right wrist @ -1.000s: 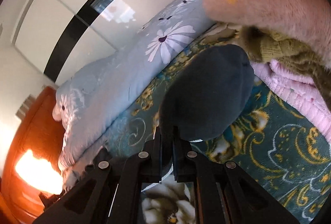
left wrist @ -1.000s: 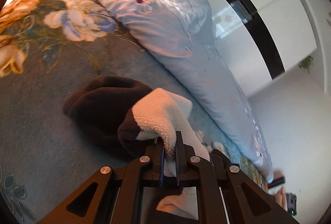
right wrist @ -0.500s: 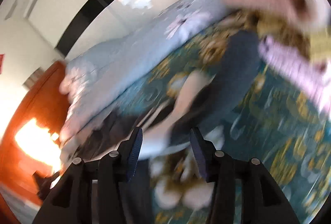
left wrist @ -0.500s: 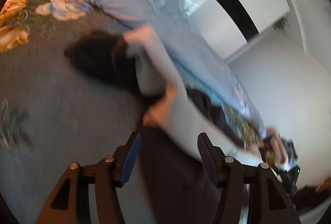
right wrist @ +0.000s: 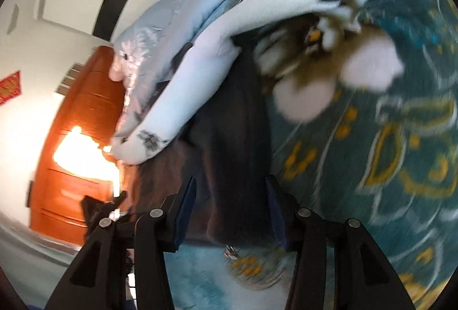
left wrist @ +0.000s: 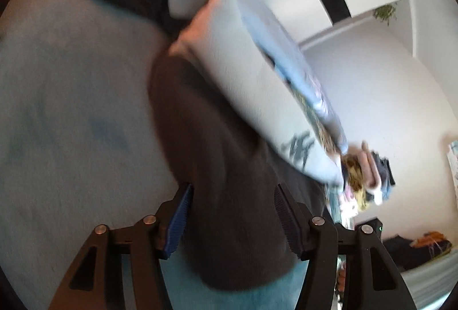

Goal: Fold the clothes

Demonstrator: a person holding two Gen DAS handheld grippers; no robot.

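A dark brown garment with a white fleece lining lies spread on the bed. In the left wrist view its brown part (left wrist: 217, 167) runs up between the fingers of my left gripper (left wrist: 232, 212), which is open and holds nothing; the white lining (left wrist: 257, 75) lies beside it. In the right wrist view the brown part (right wrist: 229, 144) lies in front of my right gripper (right wrist: 230, 207), also open and empty, with the white lining (right wrist: 200, 67) stretching away. Both views are blurred by motion.
The bed has a teal floral cover (right wrist: 386, 138) and a grey-blue one (left wrist: 71, 109). A pale blue quilt (right wrist: 177, 12) lies along the far side. A stack of folded clothes (left wrist: 363, 175) sits at the bed's end. A wooden headboard (right wrist: 74, 144) stands at the left.
Both grippers were shut on the garment a second ago. They have opened, let it go and drawn back, and the garment now lies spread out on the bed.
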